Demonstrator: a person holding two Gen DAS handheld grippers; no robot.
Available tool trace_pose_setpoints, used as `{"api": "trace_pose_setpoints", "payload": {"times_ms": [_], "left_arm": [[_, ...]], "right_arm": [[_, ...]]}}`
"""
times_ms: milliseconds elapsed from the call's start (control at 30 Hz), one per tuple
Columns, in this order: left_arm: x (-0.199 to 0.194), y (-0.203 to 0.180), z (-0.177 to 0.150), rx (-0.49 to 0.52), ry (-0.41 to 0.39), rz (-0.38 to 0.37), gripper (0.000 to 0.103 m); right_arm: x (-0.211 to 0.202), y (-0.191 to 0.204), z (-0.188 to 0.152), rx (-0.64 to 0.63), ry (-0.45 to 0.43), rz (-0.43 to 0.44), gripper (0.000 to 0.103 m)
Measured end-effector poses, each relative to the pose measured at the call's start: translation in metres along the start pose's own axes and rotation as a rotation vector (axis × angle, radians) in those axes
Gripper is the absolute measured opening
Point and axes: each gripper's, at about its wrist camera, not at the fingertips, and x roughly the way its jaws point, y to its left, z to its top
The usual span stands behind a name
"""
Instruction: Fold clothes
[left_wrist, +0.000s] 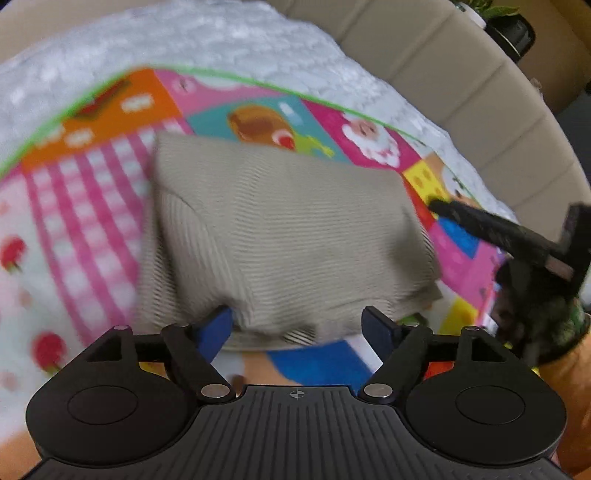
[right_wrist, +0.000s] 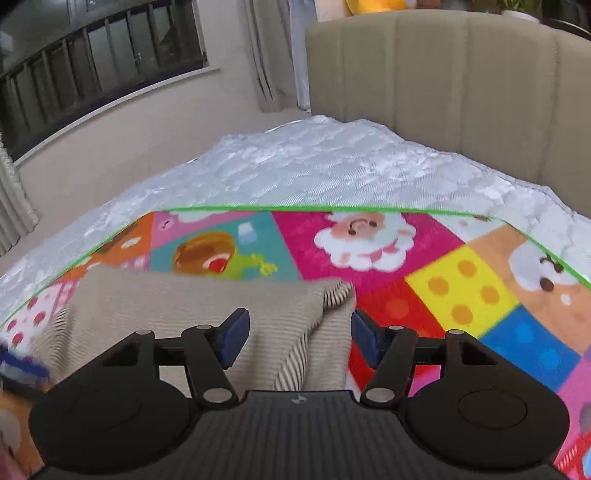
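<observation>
Both claws spread apart, empty: left claw (left_wrist: 297, 326) and right claw (right_wrist: 299, 334) over the beige garment (left_wrist: 280, 236).

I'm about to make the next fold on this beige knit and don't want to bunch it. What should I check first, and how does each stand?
1. Left gripper open: ok.
2. Right gripper open: ok.
3. Beige knit garment lies on the colourful mat: ok.
4. Garment flat: not ok, its right edge is turned up.
5. Cloth between the left fingers: cannot tell, blurred.
6. Garment released by both: ok.
</observation>
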Motion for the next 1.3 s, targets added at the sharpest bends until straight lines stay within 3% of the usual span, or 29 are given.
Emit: {"api": "trace_pose_setpoints", "payload": {"times_ms": [67,233,333,433,500,733,967,1133,1300], "left_arm": [[0.010,-0.001,-0.005,-0.046,0.025,-0.035,0.080],[0.012,-0.007,-0.017,-0.027,0.039,-0.109,0.082],[0.022,-0.008,-0.019,-0.027,0.075,-0.161,0.082],[0.040,-0.001,-0.014,-0.062,0.091,-0.128,0.082],[0.051,0.010,-0.008,-0.114,0.093,-0.103,0.082],[0.066,0.035,0.019,-0.212,0.009,-0.076,0.081],[0.079,0.032,0.045,-0.201,-0.039,-0.034,0.081],[0.082,0.028,0.064,-0.213,-0.075,-0.001,0.081],[0.059,0.010,0.049,-0.146,-0.040,0.048,0.085]], "right_arm": [[0.014,0.005,0.006,0.000,-0.001,-0.009,0.062],[0.053,0.021,0.018,-0.085,0.006,-0.040,0.062],[0.084,0.027,0.015,-0.172,0.094,-0.091,0.062],[0.095,0.020,0.004,-0.176,0.123,-0.103,0.067],[0.090,0.008,0.000,-0.104,0.133,-0.072,0.067],[0.063,-0.008,-0.022,-0.072,0.138,-0.068,0.069],[0.037,-0.015,-0.037,-0.048,0.137,-0.075,0.072],[0.027,-0.020,-0.045,-0.024,0.140,-0.093,0.088],[0.017,-0.023,-0.053,-0.004,0.098,-0.084,0.088]]}}
